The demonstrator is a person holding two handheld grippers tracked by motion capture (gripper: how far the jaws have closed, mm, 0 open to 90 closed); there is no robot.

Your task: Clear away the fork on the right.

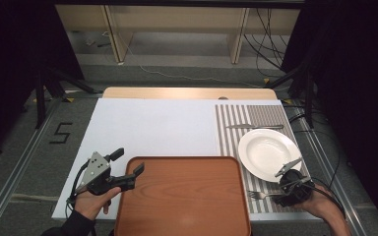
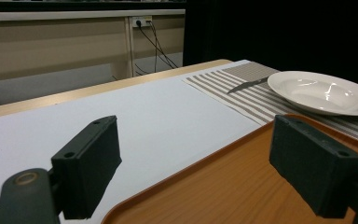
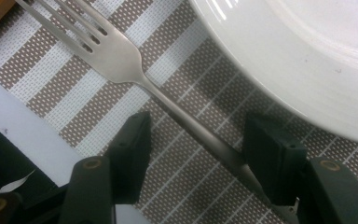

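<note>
Two jaws of R gripper (image 3: 196,154) spread astride fork (image 3: 121,56) handle on striped mat (image 3: 51,88), beside plate (image 3: 307,60), not pinching. L gripper (image 2: 196,163) spread over tray (image 2: 223,186) corner.

silver fork (image 3: 116,53), white plate (image 1: 268,152), brown-striped placemat (image 1: 236,129)

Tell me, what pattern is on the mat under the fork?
Brown and white stripes on the placemat, clearest in the right gripper view, beneath the fork.

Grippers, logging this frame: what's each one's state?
Left gripper: open, astride the tray's rim.
Right gripper: open, fork handle between fingers.
</note>
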